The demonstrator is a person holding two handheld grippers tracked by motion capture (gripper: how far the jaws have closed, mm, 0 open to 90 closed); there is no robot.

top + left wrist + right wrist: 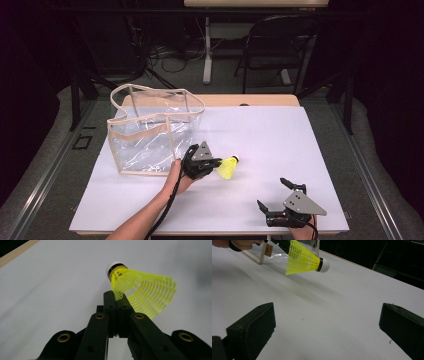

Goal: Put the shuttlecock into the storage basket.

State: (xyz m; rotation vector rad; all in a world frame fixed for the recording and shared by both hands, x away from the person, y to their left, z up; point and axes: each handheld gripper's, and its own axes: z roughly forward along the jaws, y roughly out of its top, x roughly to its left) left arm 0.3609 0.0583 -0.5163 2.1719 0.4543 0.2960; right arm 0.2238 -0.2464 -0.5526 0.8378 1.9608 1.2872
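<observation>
Pinching the skirt edge of the shuttlecock (140, 291): left gripper (116, 305), jaws pressed together on the yellow mesh. Held clear of the white table (260, 135), long axis level, cork pointing away from the fingers and toward the right. Just left of it, the clear bag (150, 132), mouth up. Right gripper (281, 197) well apart near the table's front edge, jaws spread wide, holding nothing. Beyond, dark floor, a chair (280, 40).
</observation>
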